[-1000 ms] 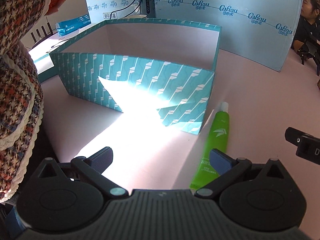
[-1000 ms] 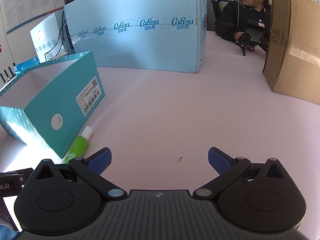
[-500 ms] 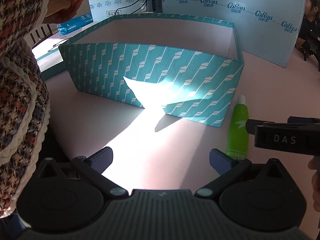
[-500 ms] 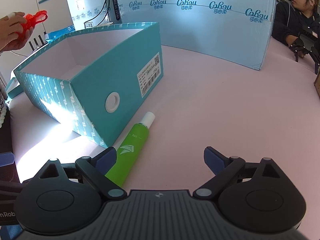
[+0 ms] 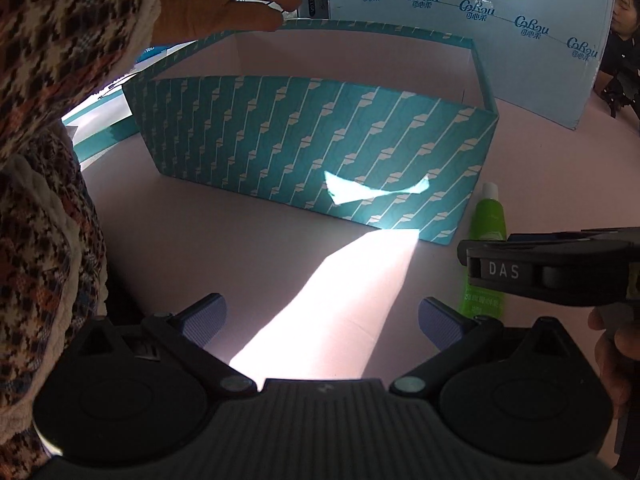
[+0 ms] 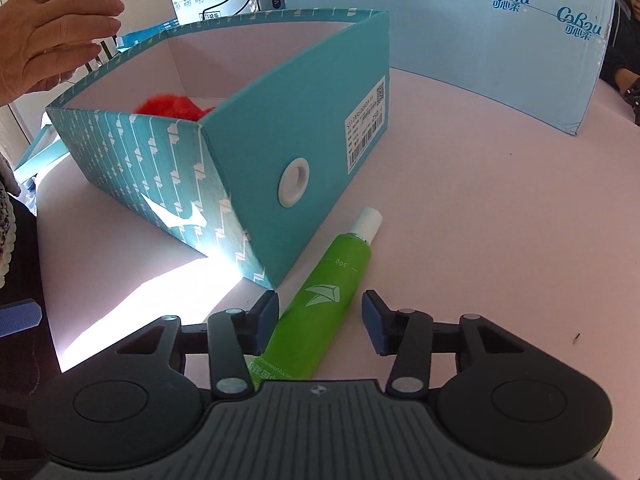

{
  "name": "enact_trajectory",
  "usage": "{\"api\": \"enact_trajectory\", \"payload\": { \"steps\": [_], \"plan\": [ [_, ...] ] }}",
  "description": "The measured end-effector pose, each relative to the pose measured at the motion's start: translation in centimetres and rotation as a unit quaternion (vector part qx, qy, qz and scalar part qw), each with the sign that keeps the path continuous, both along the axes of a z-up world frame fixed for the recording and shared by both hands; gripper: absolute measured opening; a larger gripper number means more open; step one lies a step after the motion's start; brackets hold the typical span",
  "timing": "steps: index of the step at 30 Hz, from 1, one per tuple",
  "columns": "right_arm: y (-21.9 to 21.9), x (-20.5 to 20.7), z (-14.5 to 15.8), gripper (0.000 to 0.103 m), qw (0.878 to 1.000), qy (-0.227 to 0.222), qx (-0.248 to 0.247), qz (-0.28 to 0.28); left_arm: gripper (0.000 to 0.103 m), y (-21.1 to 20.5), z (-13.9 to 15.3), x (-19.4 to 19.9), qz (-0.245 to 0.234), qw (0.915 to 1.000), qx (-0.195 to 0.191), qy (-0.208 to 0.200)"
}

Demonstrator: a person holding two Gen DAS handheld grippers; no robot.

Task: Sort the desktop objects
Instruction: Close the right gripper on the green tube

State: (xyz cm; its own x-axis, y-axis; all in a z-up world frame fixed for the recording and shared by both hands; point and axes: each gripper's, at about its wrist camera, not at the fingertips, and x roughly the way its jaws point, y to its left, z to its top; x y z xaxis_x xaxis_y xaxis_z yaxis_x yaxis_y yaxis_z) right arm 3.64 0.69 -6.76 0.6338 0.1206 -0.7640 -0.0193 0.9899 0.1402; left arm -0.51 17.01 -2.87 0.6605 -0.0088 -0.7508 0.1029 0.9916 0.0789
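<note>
Because the green tube [image 6: 320, 300] lies flat on the tabletop [image 6: 500, 220], just beside the teal box [image 6: 240, 160] at its 5 o'clock corner, the right claw [image 6: 318, 320] straddles it, released, ready to pinch. Idle at 6 o'clock, the left claw [image 5: 322, 314] gapes, holding nothing. Something red [image 6: 172, 108] sits inside the box.

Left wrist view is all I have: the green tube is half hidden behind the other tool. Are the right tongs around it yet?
Observer: Yes. The right tongs straddle the green tube, open, not clamped.
Operator: Anything inside the teal box? I only see its wall.
Observer: Something red lies inside the teal box, near the front wall.
Operator: Which way does the tube's cap point?
Observer: The white cap points away from the tongs, alongside the box's labelled end.
</note>
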Motion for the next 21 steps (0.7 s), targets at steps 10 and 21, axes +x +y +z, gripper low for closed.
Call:
{"api": "enact_trajectory", "payload": {
  "steps": [10, 21],
  "plan": [
    [-0.4, 0.0, 0.2, 0.026, 0.999, -0.003, 0.034, 0.012, 0.103, -0.4, 0.0, 0.1, 0.005, 1.0, 0.0, 0.003],
    [-2.1, -0.4, 0.8, 0.013, 0.999, -0.013, 0.037, 0.008, 0.103, -1.3, 0.4, 0.2, 0.008, 1.0, 0.0, -0.001]
  ]
}}
